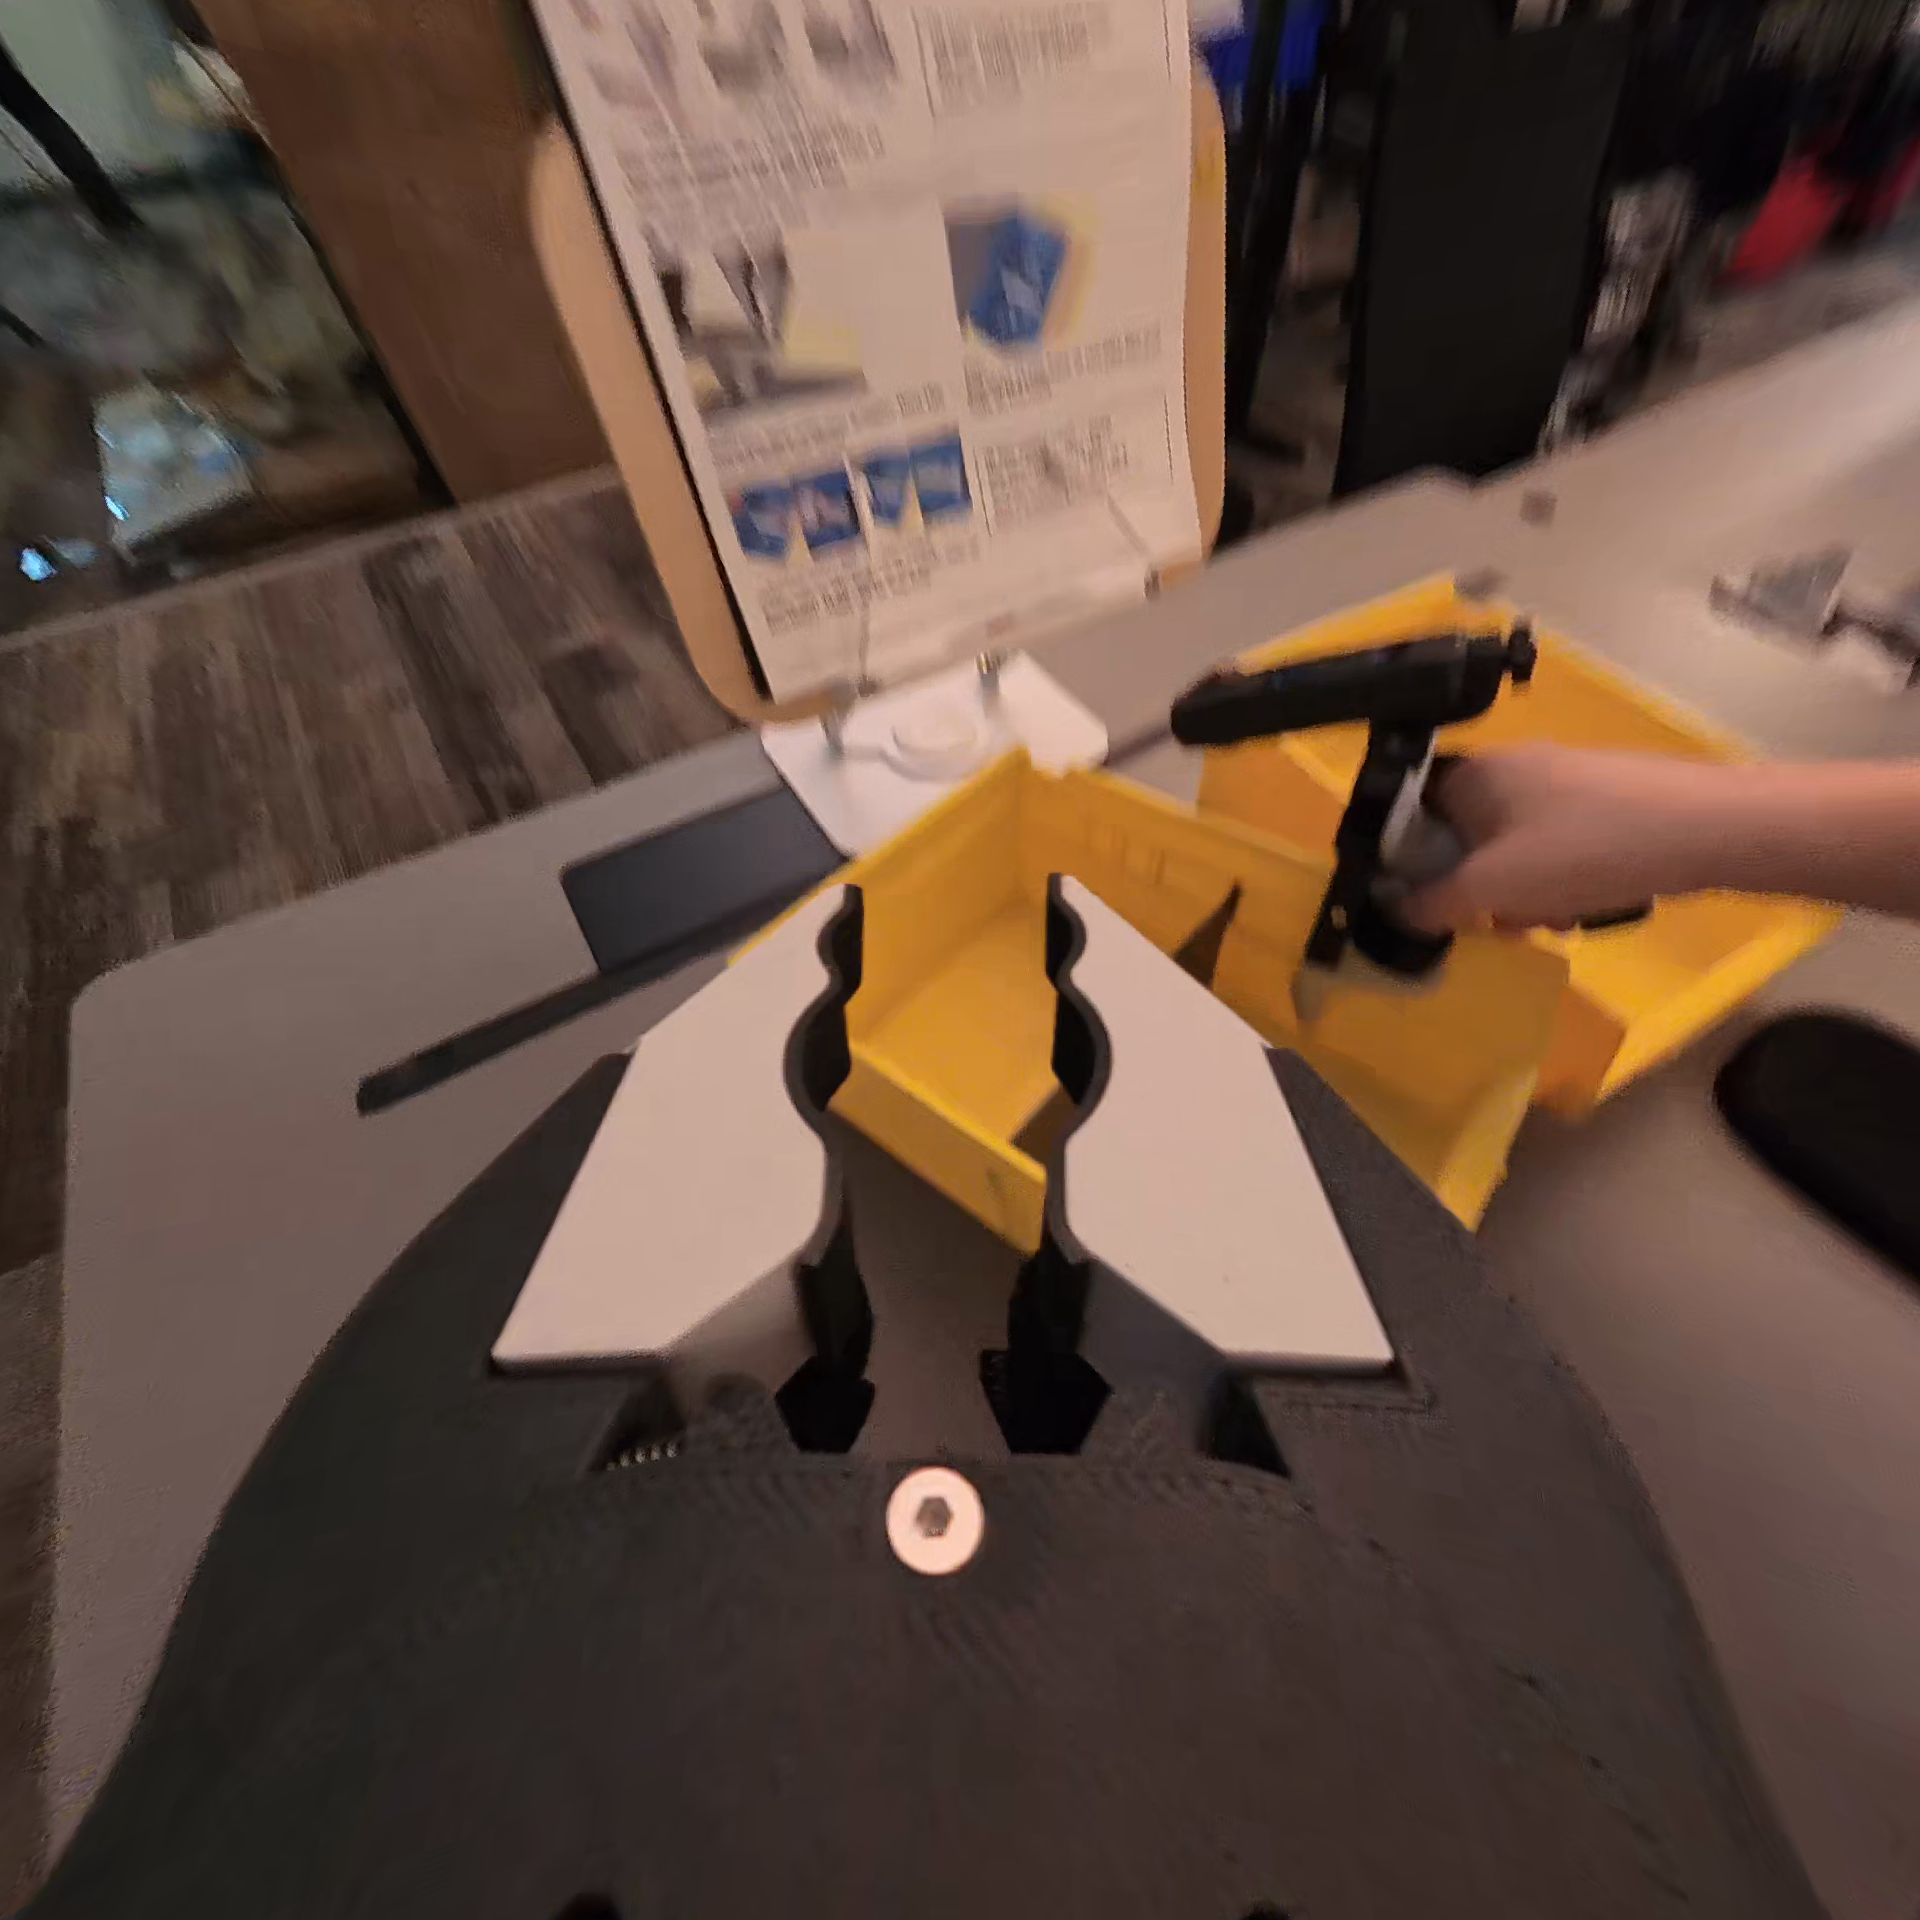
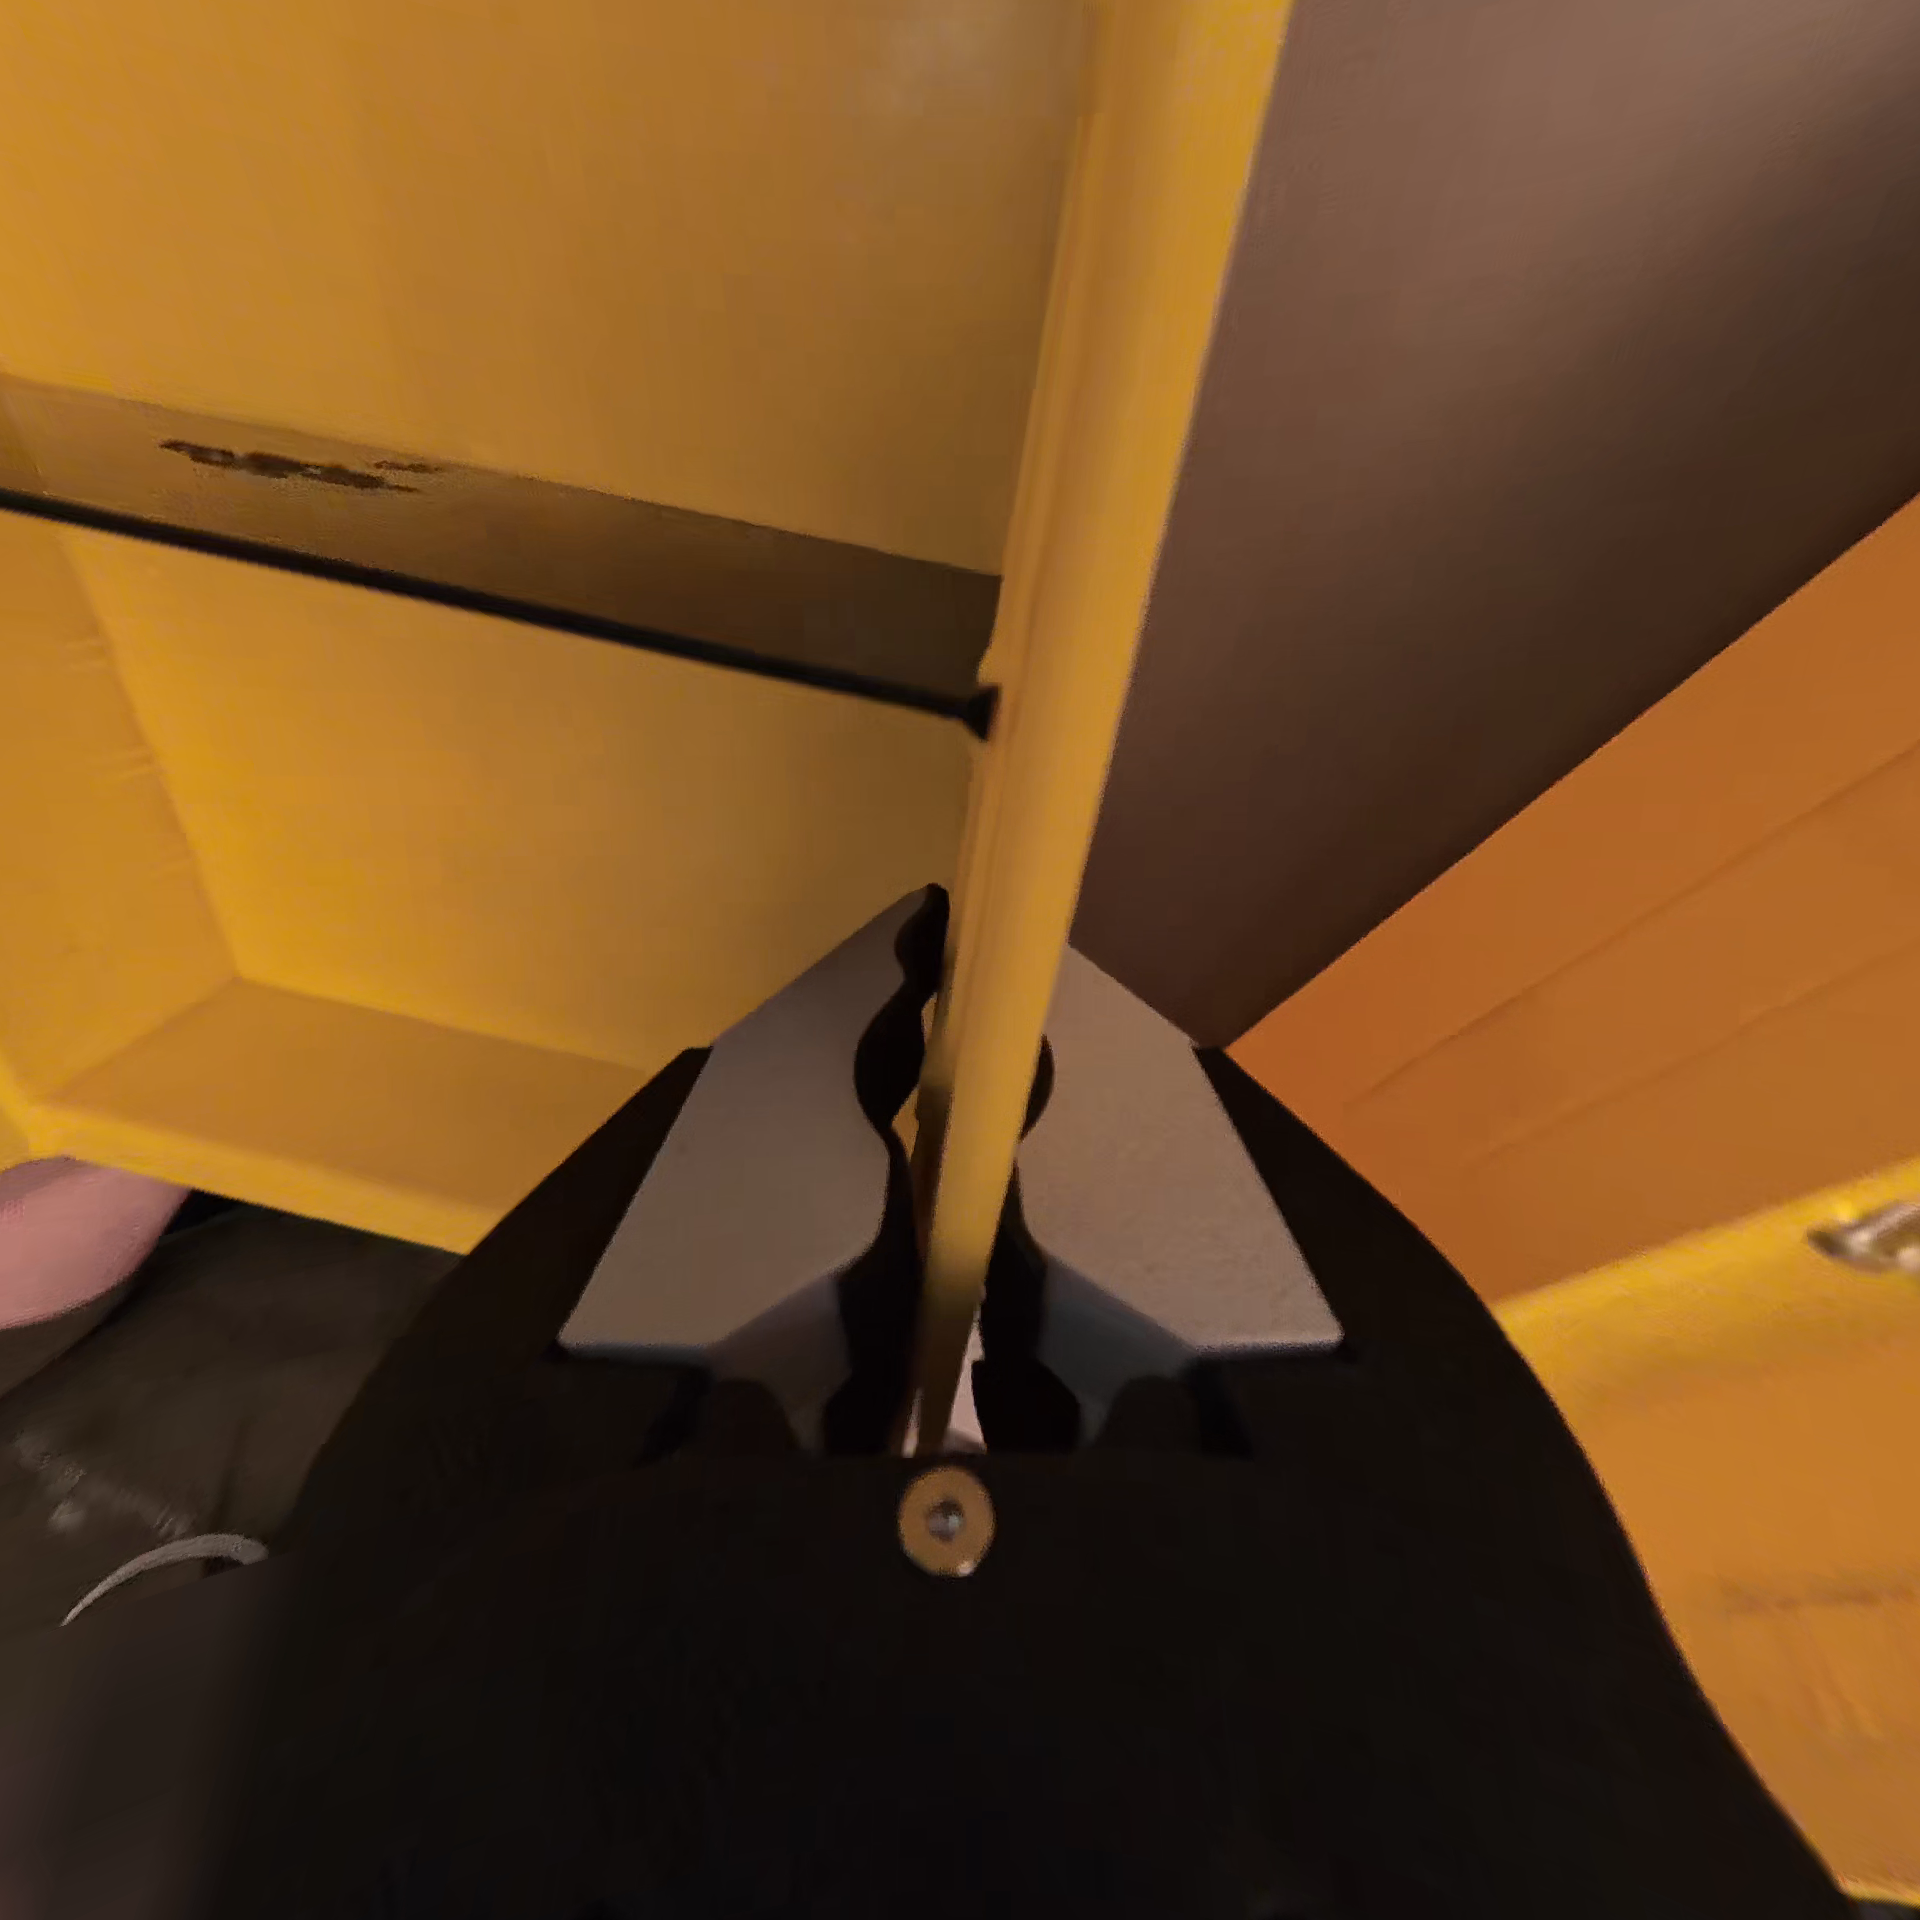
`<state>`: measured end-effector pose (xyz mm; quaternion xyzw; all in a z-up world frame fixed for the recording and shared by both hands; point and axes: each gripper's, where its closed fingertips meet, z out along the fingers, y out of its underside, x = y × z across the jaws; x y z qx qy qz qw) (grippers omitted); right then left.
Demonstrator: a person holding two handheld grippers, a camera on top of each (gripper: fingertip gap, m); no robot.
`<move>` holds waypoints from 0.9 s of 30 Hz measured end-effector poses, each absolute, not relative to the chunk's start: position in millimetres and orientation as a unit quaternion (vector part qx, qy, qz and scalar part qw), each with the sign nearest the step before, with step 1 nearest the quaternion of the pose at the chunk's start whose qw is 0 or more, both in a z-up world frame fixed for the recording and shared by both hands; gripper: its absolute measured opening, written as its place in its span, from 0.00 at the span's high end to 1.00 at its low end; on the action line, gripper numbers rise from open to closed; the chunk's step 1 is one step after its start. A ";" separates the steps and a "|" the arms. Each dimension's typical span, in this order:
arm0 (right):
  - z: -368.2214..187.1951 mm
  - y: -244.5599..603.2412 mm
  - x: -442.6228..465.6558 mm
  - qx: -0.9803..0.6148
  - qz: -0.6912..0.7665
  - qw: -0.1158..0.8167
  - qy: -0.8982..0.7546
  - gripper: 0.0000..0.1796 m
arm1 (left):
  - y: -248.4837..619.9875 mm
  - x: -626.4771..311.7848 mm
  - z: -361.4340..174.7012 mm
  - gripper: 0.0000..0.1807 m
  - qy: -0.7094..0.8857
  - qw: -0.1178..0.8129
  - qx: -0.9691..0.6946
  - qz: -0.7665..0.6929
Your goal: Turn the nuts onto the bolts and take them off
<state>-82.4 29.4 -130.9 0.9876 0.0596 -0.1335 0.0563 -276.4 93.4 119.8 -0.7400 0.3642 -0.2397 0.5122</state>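
Note:
My left gripper [image 1: 954,914] is open with nothing between its fingers, and hangs over a compartment of a yellow bin [image 1: 1143,831] on the grey table. In the left wrist view a hand holds my right gripper [image 1: 1340,966] down at that bin's right wall. In the right wrist view my right gripper [image 2: 992,935] is shut on the bin's thin yellow side wall [image 2: 1081,520], which runs up between both pads. A second yellow bin [image 1: 1621,727] stands behind it and also shows in the right wrist view [image 2: 1558,1039]. Blurred metal parts [image 1: 1808,603] lie on the table at far right.
A printed sheet [image 1: 914,312] stands on a white base [image 1: 935,748] behind the bins. A dark flat slab [image 1: 696,894] lies left of the bins. A black oval object [image 1: 1829,1112] lies at the right. The table's rounded corner [image 1: 94,997] is at the left. Spacing between my two grippers at the tips: around 30 cm.

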 end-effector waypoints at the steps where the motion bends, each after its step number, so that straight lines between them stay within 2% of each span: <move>1: -122.0 24.4 -84.7 0.985 -0.146 0.065 0.062 0.99 | 95.9 -282.2 133.6 0.80 0.337 0.539 -0.728 -0.258; 4: -87.9 10.2 -79.0 0.979 -0.174 0.067 0.080 0.99 | 100.7 -304.1 162.9 0.71 0.256 0.585 -0.696 -0.327; 6: -60.6 -1.6 -61.8 0.977 -0.185 0.057 0.095 0.99 | 103.4 -315.0 167.7 0.64 0.223 0.580 -0.690 -0.370; 9: -17.8 -22.7 -18.4 0.975 -0.203 0.022 0.088 0.99 | 111.8 -316.6 150.6 0.55 0.213 0.538 -0.714 -0.395; 15: 41.3 -75.0 125.6 0.978 -0.188 -0.091 -0.022 0.99 | 91.5 -219.0 109.7 0.50 0.306 0.384 -0.713 -0.501; 21: 35.7 -157.1 280.6 0.969 -0.081 -0.139 -0.186 0.99 | 35.7 -74.8 37.0 0.49 0.406 0.291 -0.714 -0.491; 27: -10.0 -242.6 353.6 0.956 -0.036 -0.109 -0.270 0.99 | 15.0 -16.6 -43.4 0.42 0.454 0.259 -0.753 -0.399</move>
